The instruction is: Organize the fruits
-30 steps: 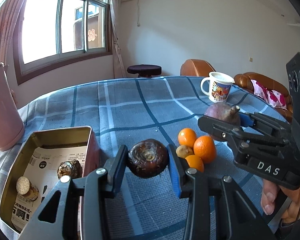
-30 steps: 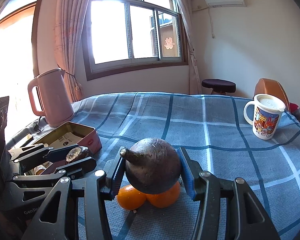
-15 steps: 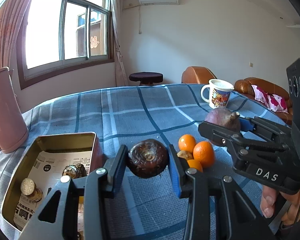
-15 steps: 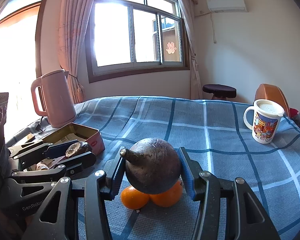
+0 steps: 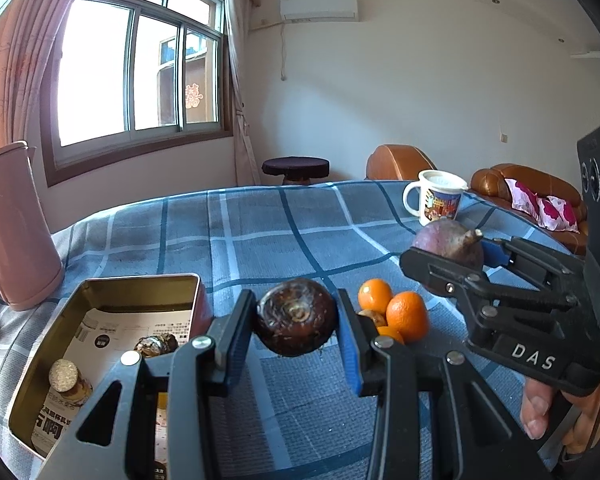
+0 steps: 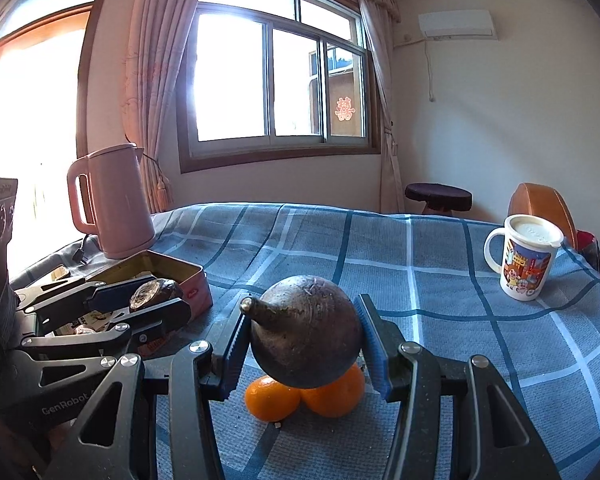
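Observation:
My left gripper is shut on a dark brown round fruit, held above the cloth just right of the metal tin. My right gripper is shut on a bigger dark purple fruit with a pointed stem, held above the oranges. In the left wrist view that purple fruit and the right gripper are at the right, and the oranges lie on the cloth with a small brown fruit among them. The tin holds two small brown items.
A pink kettle stands behind the tin at the left. A printed mug stands at the far right of the blue checked tablecloth. Brown leather seats and a dark stool are beyond the table.
Both grippers have risen and tilted up slightly with their fruits still held. The table and tin sit lower in the views. The oranges have not moved.

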The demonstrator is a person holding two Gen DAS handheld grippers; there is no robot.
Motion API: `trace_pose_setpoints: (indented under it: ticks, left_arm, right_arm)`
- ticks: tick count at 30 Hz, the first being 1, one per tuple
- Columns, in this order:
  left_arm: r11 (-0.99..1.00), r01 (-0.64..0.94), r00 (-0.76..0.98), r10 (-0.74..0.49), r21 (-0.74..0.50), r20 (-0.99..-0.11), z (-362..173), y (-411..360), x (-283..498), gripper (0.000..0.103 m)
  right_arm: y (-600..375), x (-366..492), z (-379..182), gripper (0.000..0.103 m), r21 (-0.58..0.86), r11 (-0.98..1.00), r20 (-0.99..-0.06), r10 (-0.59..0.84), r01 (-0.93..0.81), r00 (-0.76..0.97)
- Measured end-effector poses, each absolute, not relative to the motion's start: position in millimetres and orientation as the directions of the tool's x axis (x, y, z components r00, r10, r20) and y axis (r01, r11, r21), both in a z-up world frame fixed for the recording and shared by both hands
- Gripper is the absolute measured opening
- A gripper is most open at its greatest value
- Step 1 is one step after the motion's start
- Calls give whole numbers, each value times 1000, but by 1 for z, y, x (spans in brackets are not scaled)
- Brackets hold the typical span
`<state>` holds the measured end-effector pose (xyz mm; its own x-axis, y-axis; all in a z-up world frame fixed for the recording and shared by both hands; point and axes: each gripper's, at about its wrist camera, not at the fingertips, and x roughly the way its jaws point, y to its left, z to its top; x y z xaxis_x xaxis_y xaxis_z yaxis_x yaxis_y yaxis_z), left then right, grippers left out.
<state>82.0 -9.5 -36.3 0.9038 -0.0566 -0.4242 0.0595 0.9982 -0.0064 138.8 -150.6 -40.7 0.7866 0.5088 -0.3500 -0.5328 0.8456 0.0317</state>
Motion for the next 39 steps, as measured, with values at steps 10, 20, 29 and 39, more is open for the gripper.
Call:
trace_pose_setpoints:
  ticks: [10,20,29,39]
  left_arm:
    - [999,46,917,-45,-8,-396,-34,-8,76,41]
    - [999,40,926,-39,-5,-375,-33,-8,73,41]
    - [999,36,935,-33,1,-353,-32,-9,69,41]
    - [999,36,938,-35,-3,-344,-31,-8,67,41]
  right_arm:
    - [-152,133,-39,52,22,838,-324,522,-545,789]
    - [-153,128,-37,52,11,836,-301,526,-549,795]
    - [-154,126,-37,52,6,837,-286,526,-548,801]
    - [-152,124,-37,52,1,835,-286,528,-551,800]
